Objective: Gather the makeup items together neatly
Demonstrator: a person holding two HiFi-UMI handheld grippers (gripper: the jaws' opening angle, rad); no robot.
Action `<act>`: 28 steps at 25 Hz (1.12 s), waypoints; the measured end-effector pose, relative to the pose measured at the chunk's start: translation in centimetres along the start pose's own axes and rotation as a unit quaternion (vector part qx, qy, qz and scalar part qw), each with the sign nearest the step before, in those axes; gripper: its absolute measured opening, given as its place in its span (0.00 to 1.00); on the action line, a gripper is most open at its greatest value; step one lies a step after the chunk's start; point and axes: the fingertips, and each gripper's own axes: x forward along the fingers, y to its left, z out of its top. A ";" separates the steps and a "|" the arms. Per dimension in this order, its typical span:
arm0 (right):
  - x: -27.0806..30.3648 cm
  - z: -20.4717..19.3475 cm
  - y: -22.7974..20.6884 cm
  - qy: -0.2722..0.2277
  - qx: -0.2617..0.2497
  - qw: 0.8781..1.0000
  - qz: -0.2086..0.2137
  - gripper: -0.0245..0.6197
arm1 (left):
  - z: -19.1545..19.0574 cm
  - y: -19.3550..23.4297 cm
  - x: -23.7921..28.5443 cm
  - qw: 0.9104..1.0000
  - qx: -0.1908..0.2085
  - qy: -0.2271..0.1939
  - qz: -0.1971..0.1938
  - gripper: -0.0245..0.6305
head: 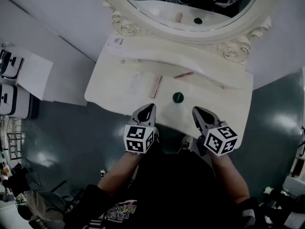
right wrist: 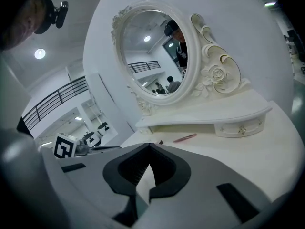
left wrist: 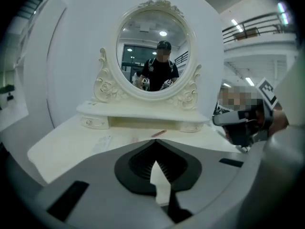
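Cream vanity surface (head: 109, 87) under an oval mirror (head: 143, 19), makeup items scattered.
Left claw (head: 147, 112) closed and empty, near-left of the green pot (head: 177, 97); pale pink stick (head: 157, 86) up-left of the pot, pink pencil (head: 183, 75) behind it (none touching); right claw (head: 200, 114) closed, empty, near-right.

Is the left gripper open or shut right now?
Shut. The left gripper has its fingers meeting at the tips, nothing held between them.
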 end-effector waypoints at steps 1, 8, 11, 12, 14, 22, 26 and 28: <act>-0.1 0.0 0.0 0.000 -0.003 1.000 0.004 0.08 | 0.0 -1.1 -0.3 1.000 -0.014 0.000 -0.017 0.05; -0.9 -0.8 -0.8 0.008 -0.034 0.999 0.011 0.08 | -0.8 -7.9 -2.2 0.994 -0.033 0.005 -0.100 0.05; -0.7 -1.1 -1.0 0.007 -0.030 1.000 0.001 0.08 | -1.4 -9.5 -3.0 0.990 -0.040 0.011 -0.138 0.05; -0.6 -1.1 -0.8 0.003 -0.028 1.000 -0.004 0.08 | -1.4 -9.6 -3.3 0.988 -0.046 0.012 -0.149 0.05; -0.3 -1.0 -0.2 -0.005 -0.021 1.000 -0.016 0.08 | -0.9 -9.3 -3.6 0.983 -0.063 0.011 -0.169 0.05; 2.2 -0.9 2.4 -0.053 0.017 0.994 -0.093 0.08 | 1.7 -4.4 -4.7 0.971 0.007 0.014 -0.240 0.05; 3.3 -2.1 4.0 -0.058 0.021 0.990 -0.130 0.08 | 1.6 -2.4 -5.0 0.962 0.012 0.015 -0.273 0.05; 3.5 -2.9 4.1 -0.059 0.025 0.986 -0.152 0.08 | 1.2 -1.6 -5.4 0.957 0.021 0.019 -0.289 0.05</act>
